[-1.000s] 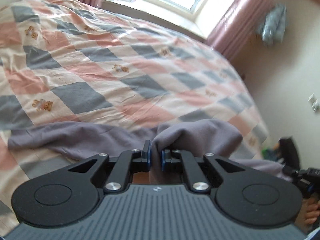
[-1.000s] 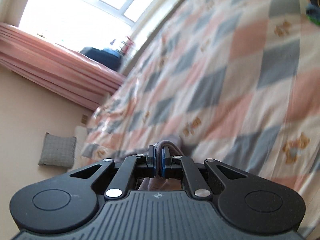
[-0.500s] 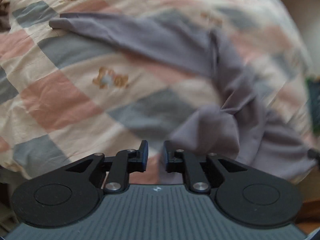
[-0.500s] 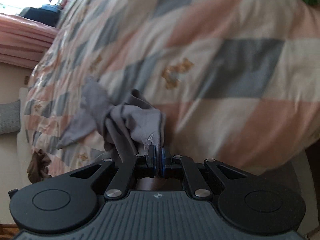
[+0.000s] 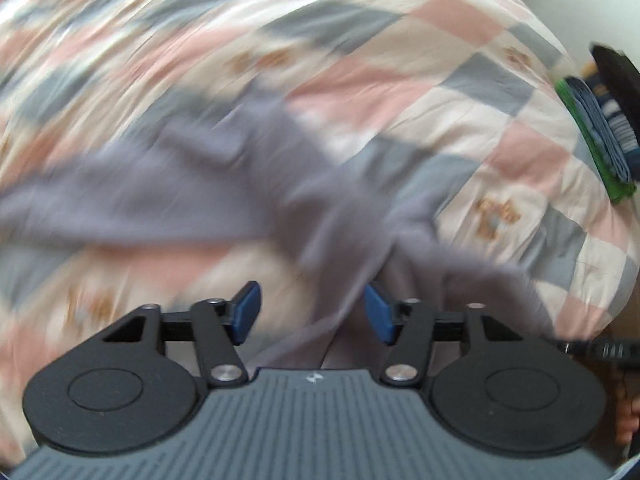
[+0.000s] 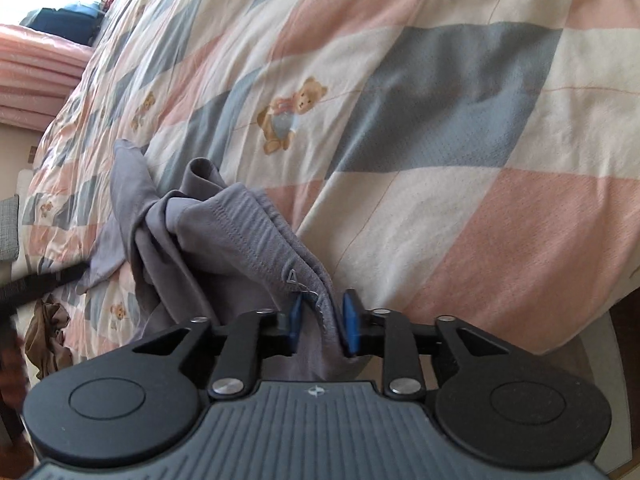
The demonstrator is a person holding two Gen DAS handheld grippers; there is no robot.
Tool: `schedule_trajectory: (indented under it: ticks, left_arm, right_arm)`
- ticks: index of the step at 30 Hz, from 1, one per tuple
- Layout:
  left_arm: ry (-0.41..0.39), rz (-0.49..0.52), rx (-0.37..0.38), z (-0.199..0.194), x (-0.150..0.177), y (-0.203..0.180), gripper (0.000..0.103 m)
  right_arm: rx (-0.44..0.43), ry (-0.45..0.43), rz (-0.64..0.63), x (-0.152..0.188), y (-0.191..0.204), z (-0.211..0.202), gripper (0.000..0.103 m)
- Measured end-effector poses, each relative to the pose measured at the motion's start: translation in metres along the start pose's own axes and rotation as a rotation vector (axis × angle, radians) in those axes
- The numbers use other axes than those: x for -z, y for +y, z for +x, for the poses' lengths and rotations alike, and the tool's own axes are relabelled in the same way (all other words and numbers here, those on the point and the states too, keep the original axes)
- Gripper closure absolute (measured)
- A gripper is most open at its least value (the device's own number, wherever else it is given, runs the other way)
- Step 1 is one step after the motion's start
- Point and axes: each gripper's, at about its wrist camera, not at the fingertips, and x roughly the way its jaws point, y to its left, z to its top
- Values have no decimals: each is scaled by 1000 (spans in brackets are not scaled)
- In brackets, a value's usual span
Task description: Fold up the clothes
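Note:
A grey-purple garment (image 5: pixel 224 184) lies spread and bunched on the checked pink, grey and cream quilt (image 5: pixel 400 40); the left wrist view is blurred by motion. My left gripper (image 5: pixel 312 312) is open wide, and a fold of the garment runs loosely past its right fingertip (image 5: pixel 378 312). In the right wrist view the garment (image 6: pixel 240 232) is heaped near the quilt's (image 6: pixel 440 100) front edge. Its stitched hem hangs between the parted blue pads of my right gripper (image 6: pixel 322 318), which is open.
A pile of folded green and blue clothes (image 5: pixel 600 128) sits at the bed's right side. A crumpled brown garment (image 6: pixel 48 344) lies at the left of the right wrist view, beside a grey cushion (image 6: pixel 8 228). Pink curtains (image 6: pixel 36 76) hang at the far end. The quilt drops off close to the right gripper.
Both grippers dropped towards the bed and let go: the left went from shut on the garment to wide open, and the right parted its pads in the last half second. The garment has settled onto the quilt.

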Motion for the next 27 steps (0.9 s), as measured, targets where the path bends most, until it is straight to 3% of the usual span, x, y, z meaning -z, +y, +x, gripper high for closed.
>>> schedule_trajectory:
  ticks: [5, 8, 10, 11, 12, 13, 14, 18, 20, 24, 27]
  left_arm:
    - [22, 272, -47, 43, -39, -60, 38]
    - [77, 454, -182, 81, -36, -80, 38]
    - [129, 476, -210, 100, -32, -75, 37]
    - [145, 453, -202, 105, -30, -68, 43]
    - [143, 421, -183, 104, -30, -60, 51]
    - [136, 386, -165, 101, -30, -51, 69]
    - [124, 332, -138, 93, -30, -39, 81]
    - [43, 67, 9, 49, -38, 30, 90]
    - [-15, -20, 32, 25, -50, 64, 92]
    - [-171, -60, 26, -28, -85, 111, 92]
    - [-297, -50, 53, -74, -116, 126, 92]
  right_arm:
    - [12, -7, 17, -1, -5, 13, 65]
    - [12, -5, 27, 0, -6, 21, 65]
    - [8, 1, 32, 1, -6, 25, 64]
    - [1, 7, 31, 1, -6, 26, 64]
    - [-10, 15, 28, 2, -5, 28, 77]
    - [-15, 16, 22, 3, -3, 27, 95]
    - [-18, 10, 13, 4, 0, 25, 96]
    - [-75, -48, 12, -2, 16, 5, 97]
    - [-123, -95, 14, -11, 27, -9, 97]
    - [-236, -207, -10, -36, 61, -44, 97]
    - [-302, -291, -53, -56, 93, -70, 97]
